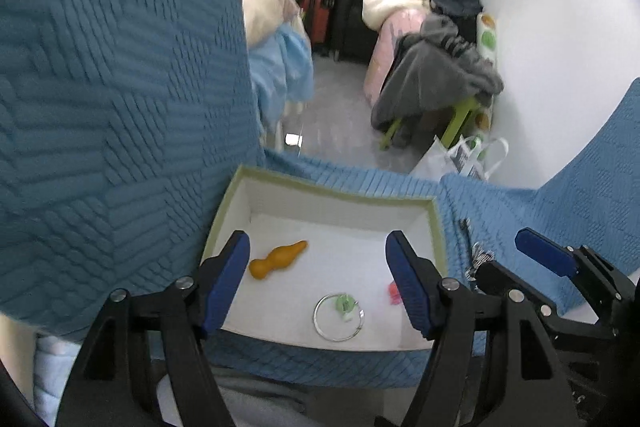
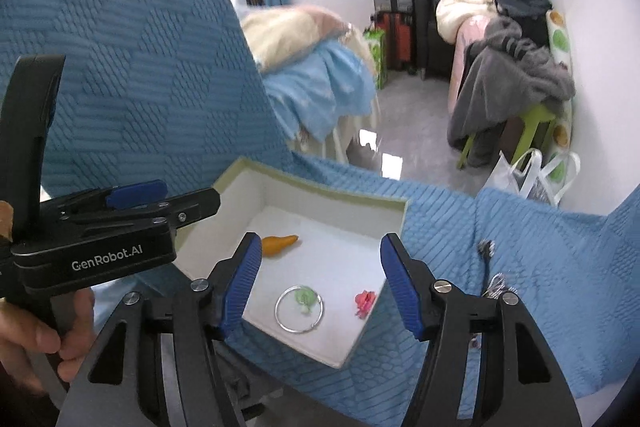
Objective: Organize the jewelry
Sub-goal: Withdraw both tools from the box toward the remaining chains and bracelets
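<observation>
Jewelry lies in a shallow white box (image 2: 280, 195) with a green rim, set on a blue quilted cover (image 2: 520, 267). From the left: an orange gourd-shaped piece (image 2: 280, 244) near the far wall, a silver ring (image 2: 299, 309) with a green charm mid-floor, a pink piece (image 2: 365, 303) close to the right wall. Bare floor separates all three. Left gripper (image 1: 318, 283) and right gripper (image 2: 320, 279) both hang over the near edge, jaws wide apart, empty. A dark silver piece (image 2: 489, 267) lies on the cover right of the box
</observation>
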Tool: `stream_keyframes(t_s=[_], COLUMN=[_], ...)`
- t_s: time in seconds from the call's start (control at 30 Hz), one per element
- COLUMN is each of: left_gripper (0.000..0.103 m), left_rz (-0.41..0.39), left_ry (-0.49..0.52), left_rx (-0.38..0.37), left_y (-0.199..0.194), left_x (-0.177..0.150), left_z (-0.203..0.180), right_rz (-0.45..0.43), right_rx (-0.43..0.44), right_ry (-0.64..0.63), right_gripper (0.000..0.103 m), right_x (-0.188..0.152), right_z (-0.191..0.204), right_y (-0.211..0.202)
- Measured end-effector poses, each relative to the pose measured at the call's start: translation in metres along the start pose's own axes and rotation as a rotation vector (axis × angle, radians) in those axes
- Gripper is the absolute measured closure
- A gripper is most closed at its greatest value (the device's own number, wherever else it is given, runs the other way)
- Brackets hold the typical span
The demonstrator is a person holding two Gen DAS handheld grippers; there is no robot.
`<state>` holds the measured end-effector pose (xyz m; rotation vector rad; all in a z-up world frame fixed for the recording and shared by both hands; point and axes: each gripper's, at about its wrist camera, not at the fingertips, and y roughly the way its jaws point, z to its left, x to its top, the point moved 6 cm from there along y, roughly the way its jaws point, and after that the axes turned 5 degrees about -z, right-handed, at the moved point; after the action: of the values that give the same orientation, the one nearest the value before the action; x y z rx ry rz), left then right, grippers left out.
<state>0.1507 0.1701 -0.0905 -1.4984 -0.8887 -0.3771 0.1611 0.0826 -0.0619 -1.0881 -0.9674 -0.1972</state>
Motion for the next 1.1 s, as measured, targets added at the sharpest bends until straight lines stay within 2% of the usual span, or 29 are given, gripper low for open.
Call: stream_keyframes(t_s=[0.17,0.3,0.57,0.67,0.83,1.1], left_gripper=[0.032,0.032,0.032,0.032,0.032,0.032], left_rz=[-0.087,-0.121,-0.189,-0.220,-0.210,-0.207], left_ry=[-0.005,-0.009,0.034,0.029,0.020,0.020], left_rx=[-0.030,-0.042,-0.074,-0.109,-0.148,-0.170], left_y=[-0.032,-0.045,-0.063,-0.066,-0.055,-0.033], left_x=[0.016,0.022,0.025,0.024,0.017,0.002], left_z=[-0.017,-0.033,-0.075,-0.090,-0.109,-0.129], right_rz=[-0.090,-0.147,-0.201,-0.216,-0.242,-0.246], right_rx=[-0.016,-0.039,-0.084,-0.094,-0.116,-0.169], right_ry=[-0.003,0.008,0.024,0.030,0.032,0.056], right_gripper=[0.043,0.043,0.043,0.043,0.043,0.044], right_x=[0.015,0.021,0.016,0.012,0.005,-0.014], right_z=[-0.008,-0.020,-0.051,-0.063,-0.082,-0.119], right_y=[-0.034,-0.054,-0.083,-0.093,-0.106,-0.110])
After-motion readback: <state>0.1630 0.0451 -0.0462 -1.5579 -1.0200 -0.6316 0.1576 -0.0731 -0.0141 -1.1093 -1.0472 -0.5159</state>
